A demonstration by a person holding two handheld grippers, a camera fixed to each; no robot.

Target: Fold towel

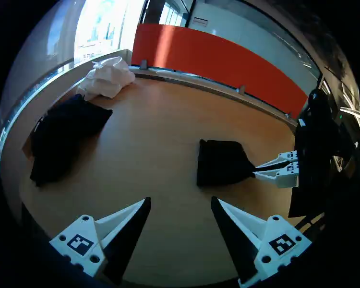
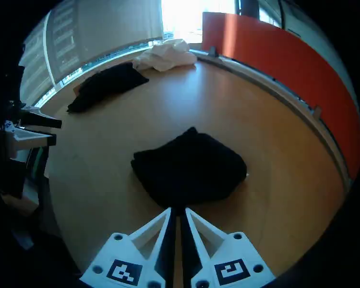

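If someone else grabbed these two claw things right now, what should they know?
Left gripper: open, empty, above the table.
Right gripper: closed at the near edge of the black towel; pinching it or not, I cannot tell.
Black towel: mid-table, already a compact folded bundle.
Dark cloth and white cloth: bunched at the far end.
Left to do: probably let go, then maybe fold those.

The wooden surface (image 1: 170, 120) stretches ahead of the left tool (image 1: 180, 199). Well ahead of that tool and to its left lies a crumpled dark cloth heap (image 1: 65, 134). Just beyond the heap, near the surface's far edge, sits a rumpled white cloth heap (image 1: 105, 77). An orange panel (image 1: 213, 57) stands along the far edge, running off to the tool's right, and bright windows (image 1: 98, 29) rise at the far left.
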